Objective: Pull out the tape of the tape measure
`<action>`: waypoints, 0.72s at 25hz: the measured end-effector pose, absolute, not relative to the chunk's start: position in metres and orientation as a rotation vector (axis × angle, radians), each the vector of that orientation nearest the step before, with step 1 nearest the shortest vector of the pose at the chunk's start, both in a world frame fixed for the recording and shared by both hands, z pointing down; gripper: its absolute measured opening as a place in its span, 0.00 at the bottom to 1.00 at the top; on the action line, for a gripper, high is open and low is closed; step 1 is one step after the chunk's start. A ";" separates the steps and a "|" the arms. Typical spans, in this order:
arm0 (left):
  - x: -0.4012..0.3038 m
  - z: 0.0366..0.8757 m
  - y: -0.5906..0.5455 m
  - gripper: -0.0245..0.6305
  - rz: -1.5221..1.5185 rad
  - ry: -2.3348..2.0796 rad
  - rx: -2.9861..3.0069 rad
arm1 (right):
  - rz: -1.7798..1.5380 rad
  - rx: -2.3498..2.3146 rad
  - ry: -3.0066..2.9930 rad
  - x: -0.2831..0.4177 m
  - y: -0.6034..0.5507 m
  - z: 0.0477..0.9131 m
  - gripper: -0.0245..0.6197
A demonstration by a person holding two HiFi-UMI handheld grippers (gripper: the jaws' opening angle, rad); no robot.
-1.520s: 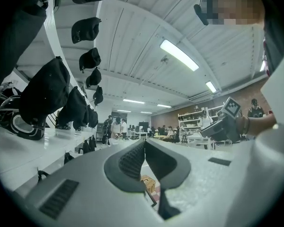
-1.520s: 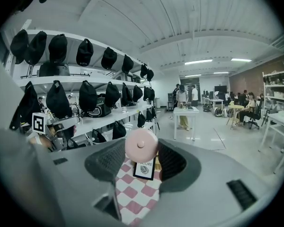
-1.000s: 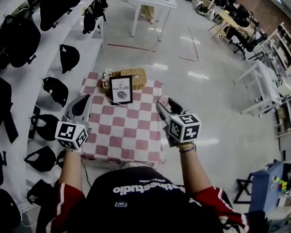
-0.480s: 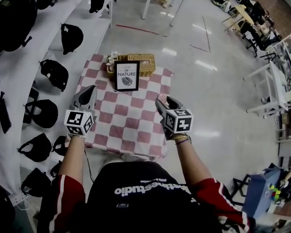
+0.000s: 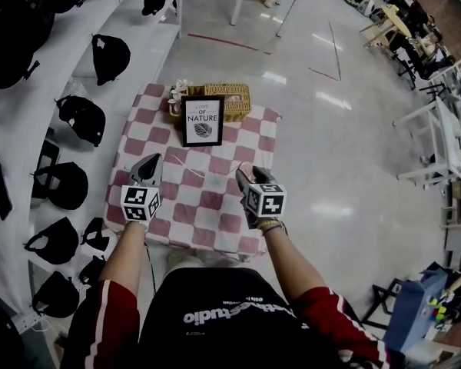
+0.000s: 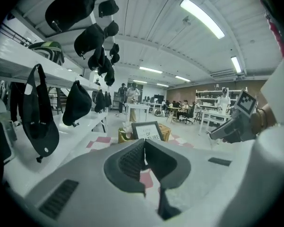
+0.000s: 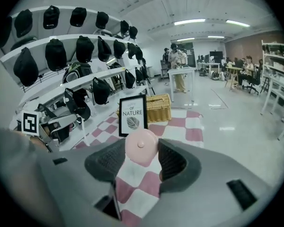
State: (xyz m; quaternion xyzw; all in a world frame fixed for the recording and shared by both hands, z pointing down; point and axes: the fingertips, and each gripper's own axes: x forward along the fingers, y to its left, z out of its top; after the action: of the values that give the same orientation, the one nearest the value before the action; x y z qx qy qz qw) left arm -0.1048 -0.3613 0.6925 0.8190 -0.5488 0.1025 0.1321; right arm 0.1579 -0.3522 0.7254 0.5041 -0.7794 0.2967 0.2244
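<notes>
Right gripper (image 7: 141, 151): jaws at a narrow setting, closed on the tape measure (image 7: 141, 144), a round pink case with a small central button. The case sits between the jaw tips with its flat face toward the camera and is held in the air above the table (image 5: 215, 214), not resting on it. The outlet for the tape is not visible.

Left gripper (image 6: 145, 143): jaws brought together at the tips. Whether the tape's end tab is nipped between them cannot be made out. In the head view this gripper is level with the right one and well apart from the case, to its left.

Step in hand, as judged: drawing the tape from the case. For a clean pull, the right jaws should grip the case firmly across its flat faces. The left jaws need a full bite on the end tab. The two grippers should then part in one straight, level line along the tape's exit, without twisting, so that the blade neither kinks nor slips free.

Beyond, on the checked cloth: a framed sign (image 5: 202, 119) standing upright, with a wicker basket (image 5: 234, 102) just behind it. Shelves of dark caps (image 5: 110, 56) run along the left.
</notes>
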 end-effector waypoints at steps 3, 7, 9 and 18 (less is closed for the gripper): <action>-0.104 0.712 -0.363 0.05 0.323 -1.582 2.355 | 0.846 1.403 -2.096 0.161 -0.351 0.755 0.38; -0.105 0.739 -0.370 0.05 0.364 -1.565 2.311 | 0.889 1.425 -2.035 0.165 -0.356 0.788 0.38; -0.108 0.754 -0.374 0.05 0.387 -1.557 2.279 | 0.933 1.439 -1.996 0.166 -0.357 0.805 0.38; -0.121 0.798 -0.384 0.05 0.453 -1.554 2.181 | 0.992 1.450 -1.898 0.159 -0.362 0.852 0.38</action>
State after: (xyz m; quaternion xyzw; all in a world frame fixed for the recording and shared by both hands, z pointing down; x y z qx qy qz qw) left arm -0.1206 -0.3841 0.7983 0.7849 -0.5593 0.1631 0.2110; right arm 0.1588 -0.3617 0.8523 0.5393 -0.7057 0.3689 0.2740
